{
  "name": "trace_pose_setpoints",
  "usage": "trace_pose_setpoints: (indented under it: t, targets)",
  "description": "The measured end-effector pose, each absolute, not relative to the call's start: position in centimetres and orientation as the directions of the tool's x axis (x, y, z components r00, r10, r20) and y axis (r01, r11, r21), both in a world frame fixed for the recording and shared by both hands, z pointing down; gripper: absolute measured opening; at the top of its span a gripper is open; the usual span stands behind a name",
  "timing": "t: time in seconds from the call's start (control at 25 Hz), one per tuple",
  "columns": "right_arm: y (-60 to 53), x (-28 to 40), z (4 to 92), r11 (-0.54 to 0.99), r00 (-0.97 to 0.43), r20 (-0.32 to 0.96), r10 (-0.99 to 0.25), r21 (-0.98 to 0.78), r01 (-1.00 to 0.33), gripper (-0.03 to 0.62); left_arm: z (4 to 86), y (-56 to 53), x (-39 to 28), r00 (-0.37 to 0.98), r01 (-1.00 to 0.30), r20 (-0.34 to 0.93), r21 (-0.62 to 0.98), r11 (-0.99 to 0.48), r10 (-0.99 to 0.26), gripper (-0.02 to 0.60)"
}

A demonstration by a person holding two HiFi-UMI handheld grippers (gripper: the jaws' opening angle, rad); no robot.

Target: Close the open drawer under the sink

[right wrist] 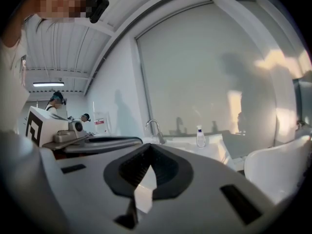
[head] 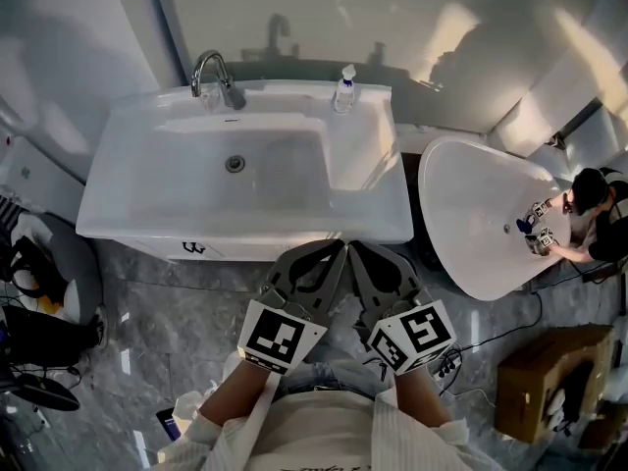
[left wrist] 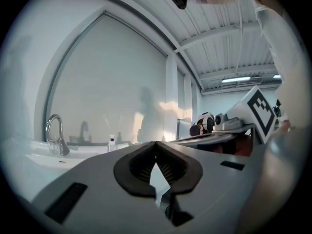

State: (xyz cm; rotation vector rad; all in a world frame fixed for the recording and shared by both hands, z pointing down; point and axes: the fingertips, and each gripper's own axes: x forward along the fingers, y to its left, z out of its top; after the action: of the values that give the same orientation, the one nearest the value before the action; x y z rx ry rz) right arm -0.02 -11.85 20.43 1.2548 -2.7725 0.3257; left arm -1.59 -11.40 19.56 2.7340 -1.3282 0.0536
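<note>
Jaws closed, empty: left gripper (left wrist: 156, 144), right gripper (right wrist: 150, 146) (only head view shows drain (head: 235, 164)).

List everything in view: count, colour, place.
sink: one, white, centre, against the wall
faucet: one, chrome, sink's back left rim
pump bottle: one, clear with a white top, sink's back rim
drain: one, metal, in the basin
oval tub: one, white, right of the sink
cardboard box: one, brown, floor at lower right
second person: one, dark clothes, by the tub
black gear: count unclear, floor at left edge
left gripper: grey, jaws shut, empty, before the sink front
right gripper: grey, jaws shut, empty, beside it
</note>
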Motion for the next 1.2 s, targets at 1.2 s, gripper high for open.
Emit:
trace_pose_setpoints:
  t: [1.2]
  targets:
    - [-11.0,-1.1,19.0,0.642,-0.678,0.174,-0.714,-0.225,-0.733,0.009,17.3,-10.6,-4.4,0.635,-0.772,0.045,0.079,-0.631,-0.771,0.015]
